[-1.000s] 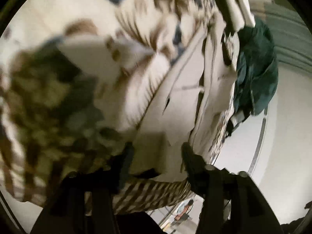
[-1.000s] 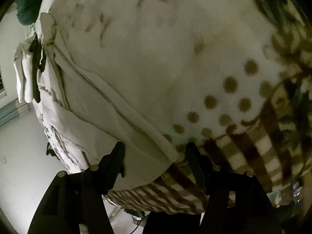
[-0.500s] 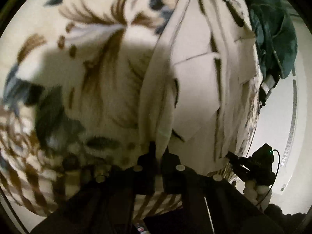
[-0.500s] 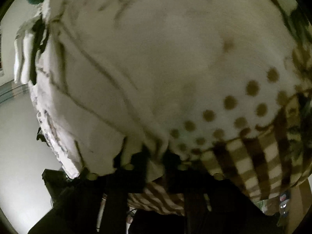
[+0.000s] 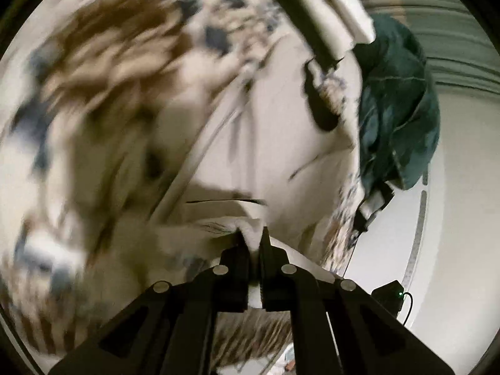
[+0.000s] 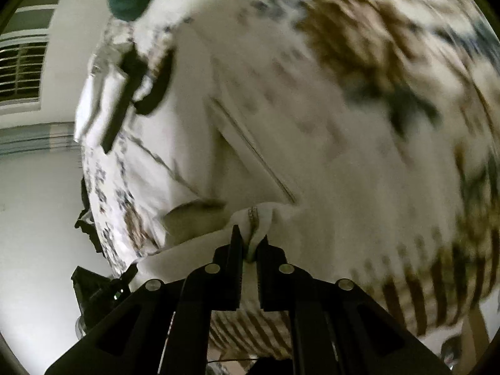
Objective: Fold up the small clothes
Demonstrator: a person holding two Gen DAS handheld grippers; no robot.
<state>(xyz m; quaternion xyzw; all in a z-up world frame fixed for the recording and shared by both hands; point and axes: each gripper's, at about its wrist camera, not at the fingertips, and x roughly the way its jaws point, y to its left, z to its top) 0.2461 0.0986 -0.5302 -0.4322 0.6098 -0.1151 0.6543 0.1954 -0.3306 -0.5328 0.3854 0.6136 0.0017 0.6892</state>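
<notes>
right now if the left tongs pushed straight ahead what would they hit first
The left tongs are already shut on the white garment, so more of that fabric comes first, then probably the patterned blanket under it; motion blur makes depth uncertain.

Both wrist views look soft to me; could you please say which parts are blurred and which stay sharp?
Left wrist view: the brown-and-blue patterned blanket is motion-smeared, the left gripper sharp on the white cloth garment. Right wrist view: the blanket is smeared likewise, the right gripper crisp.

cream garment (image 5: 281, 156), brown-patterned blanket (image 6: 375, 78), teal cloth (image 5: 393, 109)
</notes>
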